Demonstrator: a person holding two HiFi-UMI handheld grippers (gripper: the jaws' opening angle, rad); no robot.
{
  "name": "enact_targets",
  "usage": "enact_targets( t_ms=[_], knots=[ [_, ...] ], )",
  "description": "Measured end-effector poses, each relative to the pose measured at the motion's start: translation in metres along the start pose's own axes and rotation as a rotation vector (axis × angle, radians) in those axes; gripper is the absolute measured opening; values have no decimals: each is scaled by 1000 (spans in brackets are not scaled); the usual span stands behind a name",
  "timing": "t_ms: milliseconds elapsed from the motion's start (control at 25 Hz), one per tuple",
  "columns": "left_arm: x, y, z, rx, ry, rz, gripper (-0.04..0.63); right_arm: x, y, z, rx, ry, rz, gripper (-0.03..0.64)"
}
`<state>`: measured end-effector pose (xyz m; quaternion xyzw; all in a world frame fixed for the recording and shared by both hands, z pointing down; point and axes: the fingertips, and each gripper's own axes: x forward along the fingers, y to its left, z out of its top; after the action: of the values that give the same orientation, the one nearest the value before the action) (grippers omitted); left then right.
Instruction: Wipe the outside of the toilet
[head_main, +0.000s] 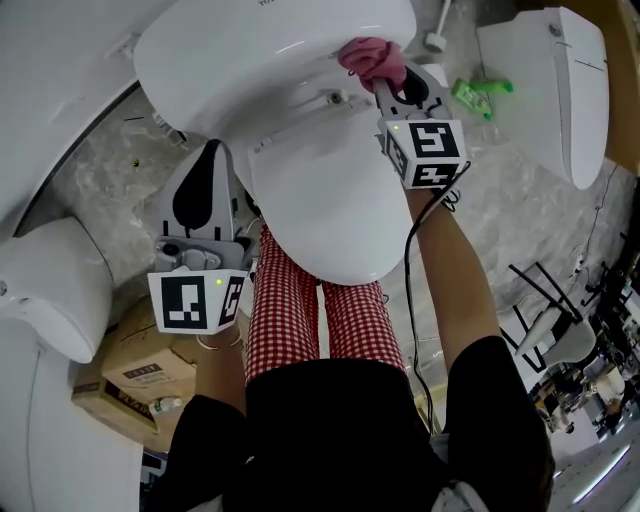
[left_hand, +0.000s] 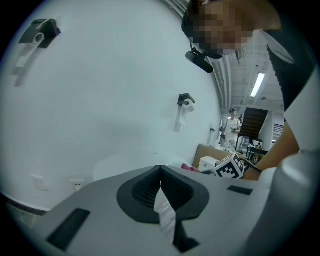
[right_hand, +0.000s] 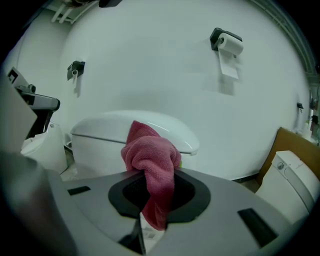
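A white toilet with its lid (head_main: 330, 190) down stands below me, its tank (head_main: 270, 40) at the top of the head view. My right gripper (head_main: 386, 88) is shut on a pink cloth (head_main: 372, 58) and holds it at the back of the seat, against the tank's front. In the right gripper view the cloth (right_hand: 150, 160) bunches out of the jaws toward the tank (right_hand: 105, 137). My left gripper (head_main: 205, 170) hangs beside the toilet's left side, off the toilet. Its jaws meet with nothing between them (left_hand: 160, 172).
Another toilet (head_main: 50, 290) stands at the left and a third (head_main: 560, 80) at the upper right. A cardboard box (head_main: 140, 370) lies on the floor at lower left, a green item (head_main: 482, 92) at the top right. Toilet-paper holders (right_hand: 227, 44) hang on the wall.
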<state>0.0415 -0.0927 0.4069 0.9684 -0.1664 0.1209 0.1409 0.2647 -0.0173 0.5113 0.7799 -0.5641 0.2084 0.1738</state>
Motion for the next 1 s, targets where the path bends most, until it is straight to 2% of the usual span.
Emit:
enact_targets(
  t_ms=[360,520,800,1000],
  knots=[
    [-7,0,3,6,-5,13,9,-9,-27,-12,58,29,-78,78],
    [-11,1,3,-6,-16,19,9,-15,-26,-9,79,-2,-76,78],
    [-23,18,1,-10,-21,46,9,-33,20,-8,105,-52,-11,78],
    [-31,34,0,-25,-26,69,9,-31,87,-4,32,-54,122,78]
  ],
)
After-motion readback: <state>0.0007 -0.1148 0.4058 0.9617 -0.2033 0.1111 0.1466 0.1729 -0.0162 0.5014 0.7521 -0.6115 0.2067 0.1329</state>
